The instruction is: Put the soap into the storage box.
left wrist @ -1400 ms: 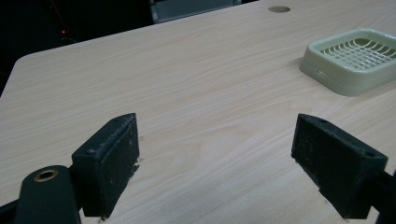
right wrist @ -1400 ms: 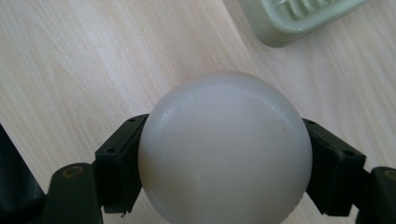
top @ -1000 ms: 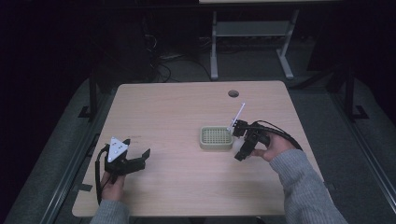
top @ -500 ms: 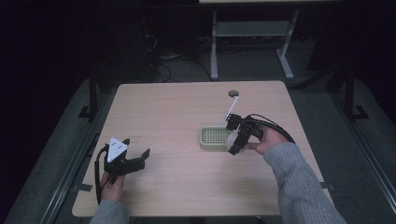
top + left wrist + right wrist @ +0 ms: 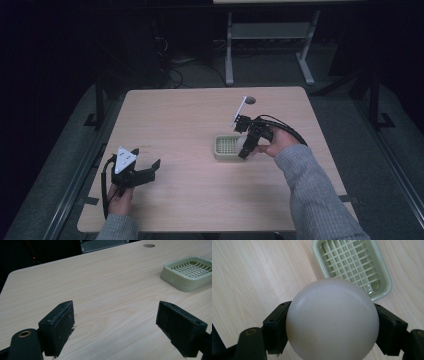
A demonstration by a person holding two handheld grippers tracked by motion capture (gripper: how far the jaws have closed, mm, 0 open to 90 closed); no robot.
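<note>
The right gripper [image 5: 245,145] is clenched on a smooth off-white ball [image 5: 332,319], one black jaw pressed against each side of it, and holds it in the air above the wooden bench [image 5: 190,120]. In the right gripper view the ball hangs over the near edge of a pale green soap dish [image 5: 354,265] with a slotted grid floor — the dish lies flat on the bench beneath and just beyond the ball, and the two are apart. From the high view the soap dish [image 5: 227,147] sits right of the bench's middle, with the right gripper tilted down at its right-hand edge and a person's hand in a grey sleeve [image 5: 310,190] behind it; a cable loops back from the gripper over the hand. The ball itself is hard to make out from that height. The left gripper [image 5: 147,171] rests well apart from all this, near the front left corner of the bench, held low by the other hand with its grey three-cornered plate on top. Its jaws stand wide apart with nothing between them (the left gripper view shows bare wood in the gap), and the soap dish [image 5: 190,272] lies far off toward the upper right of that view. A round cable hole [image 5: 249,100] shows in the bench beyond the dish.
</note>
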